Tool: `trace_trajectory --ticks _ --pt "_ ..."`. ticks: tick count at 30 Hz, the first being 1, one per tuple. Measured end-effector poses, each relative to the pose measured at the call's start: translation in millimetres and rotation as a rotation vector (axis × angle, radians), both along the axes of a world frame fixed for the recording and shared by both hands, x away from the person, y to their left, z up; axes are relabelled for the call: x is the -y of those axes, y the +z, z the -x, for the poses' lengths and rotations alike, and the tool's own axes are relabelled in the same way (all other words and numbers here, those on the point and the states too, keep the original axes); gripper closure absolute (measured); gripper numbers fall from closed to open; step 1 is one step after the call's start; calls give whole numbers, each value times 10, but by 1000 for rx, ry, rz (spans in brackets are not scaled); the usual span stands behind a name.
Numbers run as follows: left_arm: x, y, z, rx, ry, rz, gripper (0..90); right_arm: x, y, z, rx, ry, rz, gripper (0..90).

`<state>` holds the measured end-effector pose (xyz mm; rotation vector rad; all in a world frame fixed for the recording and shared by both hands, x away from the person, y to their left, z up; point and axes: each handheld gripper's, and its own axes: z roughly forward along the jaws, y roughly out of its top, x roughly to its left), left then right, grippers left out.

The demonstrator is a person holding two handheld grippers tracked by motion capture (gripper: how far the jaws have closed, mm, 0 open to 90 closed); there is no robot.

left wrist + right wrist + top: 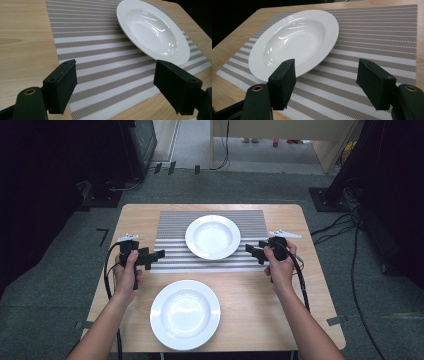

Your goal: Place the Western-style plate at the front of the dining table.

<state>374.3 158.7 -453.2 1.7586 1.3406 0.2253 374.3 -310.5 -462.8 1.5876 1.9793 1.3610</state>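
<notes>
Tongs gape empty, left tongs [159, 254] and right tongs [249, 250] flanking the mat plate [213, 236]; high view adds a near plate [185, 314].

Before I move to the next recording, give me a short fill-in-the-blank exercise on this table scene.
1. The far plate rests on a striped ____.
2. The near plate sits directly on the bare ____ table.
3. The number of white plates on the table is ____.
4. The fingers of the left gripper and the right gripper are both ____, holding nothing.

Missing words: placemat; wooden; two; open
</notes>
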Motion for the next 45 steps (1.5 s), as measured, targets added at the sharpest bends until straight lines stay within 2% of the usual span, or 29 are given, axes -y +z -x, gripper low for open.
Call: trace_trajectory --ticks 4,5,8,11,13,17,18,25,27,29,32,36,43,45 --pt "-66 38 169 36 16 -11 179 99 -20 129 5 -3 13 308" --pt "-91 41 249 49 17 -21 174 157 -35 198 2 -8 9 303" --pt "-107 25 324 56 11 -42 167 213 -45 259 4 -9 13 302" --pt "-131 -22 465 55 8 -59 162 354 -62 417 -1 -18 18 299" --pt "-140 -29 499 60 7 -63 151 382 -67 444 -1 -20 20 299" --pt "-179 -51 636 71 15 -53 147 571 -108 627 -6 -44 21 299" --pt "-187 -59 669 73 14 -58 147 571 -108 627 -6 -44 21 299" --pt "-266 -136 901 73 25 -71 147 785 -188 884 -9 -73 18 297" --pt "-315 -193 994 63 34 -82 147 872 -224 997 -8 -92 12 296" --pt "-338 -214 1023 58 38 -81 147 895 -237 1020 -4 -94 14 296" --pt "-419 -311 1140 38 54 -89 147 997 -304 1156 -22 -106 14 293" --pt "-463 -400 1224 21 62 -99 147 1060 -344 1245 -32 -104 27 286" --pt "-613 -505 1397 9 94 -142 147 1273 -433 1534 -48 -119 43 275" --pt "-659 -525 1446 5 100 -158 147 1300 -446 1568 -49 -123 44 275"
